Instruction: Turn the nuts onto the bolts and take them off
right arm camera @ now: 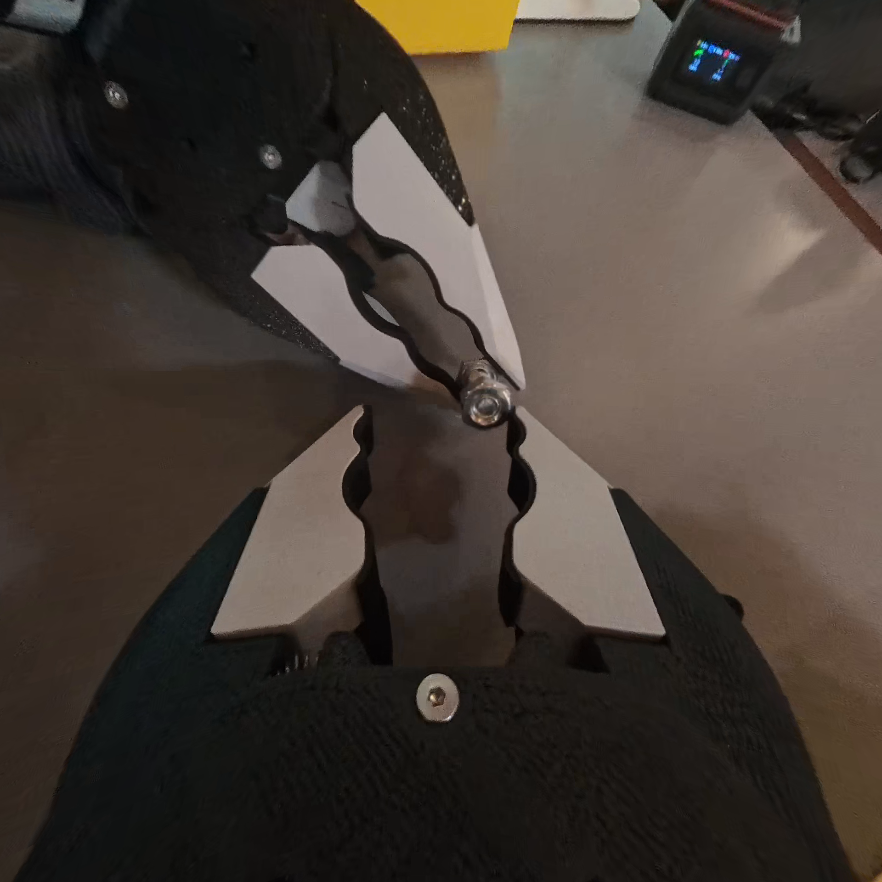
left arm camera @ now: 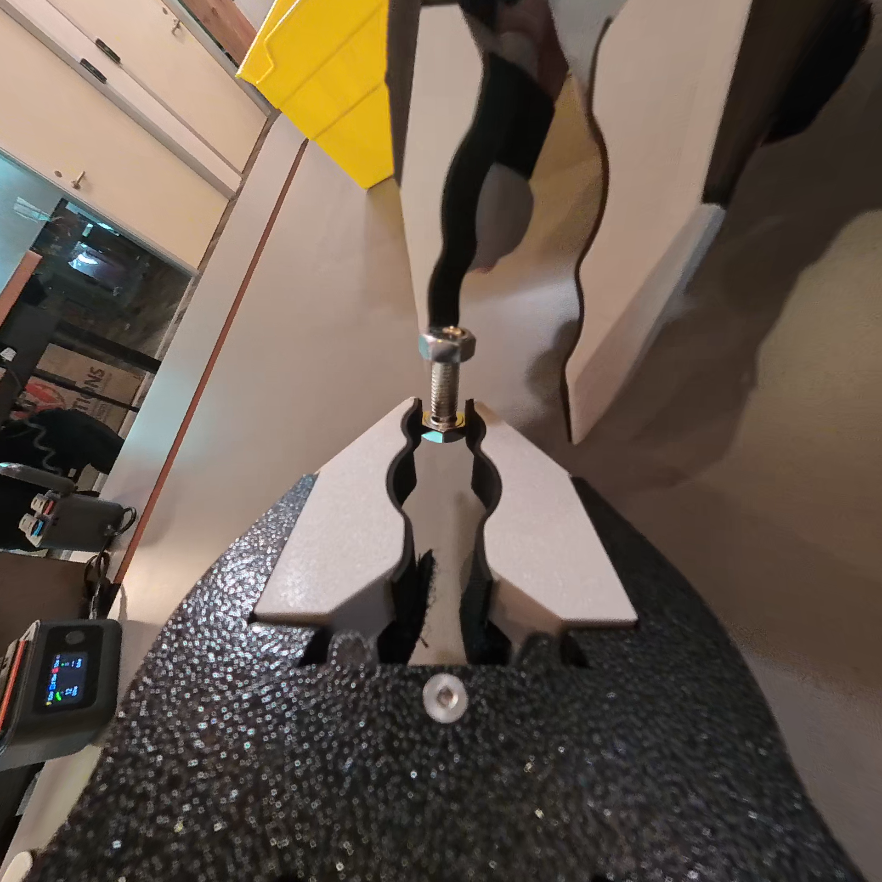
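Note:
My left gripper (left arm camera: pixel 443 405) is shut on the head end of a silver bolt (left arm camera: pixel 445 386), which points forward. A silver hex nut (left arm camera: pixel 446 346) sits on the bolt's far end. My right gripper (right arm camera: pixel 439 413) is open and empty, facing the bolt end-on. The nut (right arm camera: pixel 487 405) sits just in front of its right fingertip (right arm camera: pixel 522 425), and I cannot tell if they touch. In the right wrist view the left gripper (right arm camera: pixel 470 382) comes in from the upper left with the bolt. In the left wrist view the right gripper (left arm camera: pixel 498 382) is blurred above.
A grey table (right arm camera: pixel 668 334) lies under both grippers, with a brown-trimmed edge (left arm camera: pixel 215 358) on one side. A yellow bin (left arm camera: pixel 324 81) stands at the far end (right arm camera: pixel 439 24). A small black device with a lit screen (right arm camera: pixel 711 62) sits near the edge (left arm camera: pixel 62 677). Left and right tips are no more than a few centimetres apart.

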Demonstrator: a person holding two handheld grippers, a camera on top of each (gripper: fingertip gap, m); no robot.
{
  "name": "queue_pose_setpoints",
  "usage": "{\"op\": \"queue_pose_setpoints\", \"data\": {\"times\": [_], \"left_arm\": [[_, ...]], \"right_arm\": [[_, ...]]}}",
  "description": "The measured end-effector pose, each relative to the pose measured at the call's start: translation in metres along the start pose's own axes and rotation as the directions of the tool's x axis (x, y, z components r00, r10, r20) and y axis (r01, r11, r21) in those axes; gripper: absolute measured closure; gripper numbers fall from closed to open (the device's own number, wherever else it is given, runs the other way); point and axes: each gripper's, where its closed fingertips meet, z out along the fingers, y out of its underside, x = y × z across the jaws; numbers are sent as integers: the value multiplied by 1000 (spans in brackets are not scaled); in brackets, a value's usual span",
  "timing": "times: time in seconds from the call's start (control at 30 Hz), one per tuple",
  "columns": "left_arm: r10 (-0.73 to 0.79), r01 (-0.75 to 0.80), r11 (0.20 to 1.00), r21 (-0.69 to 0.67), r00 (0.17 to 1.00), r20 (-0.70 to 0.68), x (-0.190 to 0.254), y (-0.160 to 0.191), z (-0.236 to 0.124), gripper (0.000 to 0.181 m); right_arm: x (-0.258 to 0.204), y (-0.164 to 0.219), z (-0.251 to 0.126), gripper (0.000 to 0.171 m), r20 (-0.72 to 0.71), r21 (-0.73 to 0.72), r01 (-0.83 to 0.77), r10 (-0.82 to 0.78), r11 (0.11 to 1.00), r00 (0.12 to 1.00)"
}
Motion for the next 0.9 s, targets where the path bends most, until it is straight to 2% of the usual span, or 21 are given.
{"op": "queue_pose_setpoints", "data": {"times": [0.13, 0.2, 0.3, 0.43, 0.5, 0.63, 0.73, 0.83, 0.9], "left_arm": [[25, -25, 1000, -4, 1000, 5, 1, 0, 0, 165], [24, -23, 1000, -13, 1000, 6, 1, 0, 1, 165], [5, -5, 1000, -6, 1000, 2, 0, 0, 0, 165], [17, -17, 1000, -11, 1000, 5, 1, 0, 1, 165], [19, -19, 1000, -13, 1000, 5, 1, 0, 1, 165], [22, -22, 1000, -10, 1000, 5, 1, 0, 1, 165], [36, -36, 999, -12, 999, 7, 2, 0, 1, 165], [16, -16, 1000, -14, 1000, 4, 1, 0, 1, 165], [-2, 2, 1000, -8, 1000, 0, 0, 0, 1, 165]], "right_arm": [[-6, -16, 0, 104, -17, 89, 104, -103, 991, 995], [-10, -22, -2, 108, -24, 124, 150, -148, 981, 989], [5, -11, -4, 108, -56, 50, 53, -50, 997, 997], [6, 13, 1, 108, -1, -65, -70, 70, 995, 998], [-3, 8, 3, 109, 37, -40, -46, 47, 998, 998], [-4, 0, 1, 105, 1, -3, 32, -32, 999, 999], [-10, -15, 2, 97, -7, 72, 109, -109, 991, 994], [-19, -30, -4, 101, -24, 162, 217, -216, 963, 976], [-7, -26, -9, 104, -64, 130, 178, -171, 975, 983]]}}
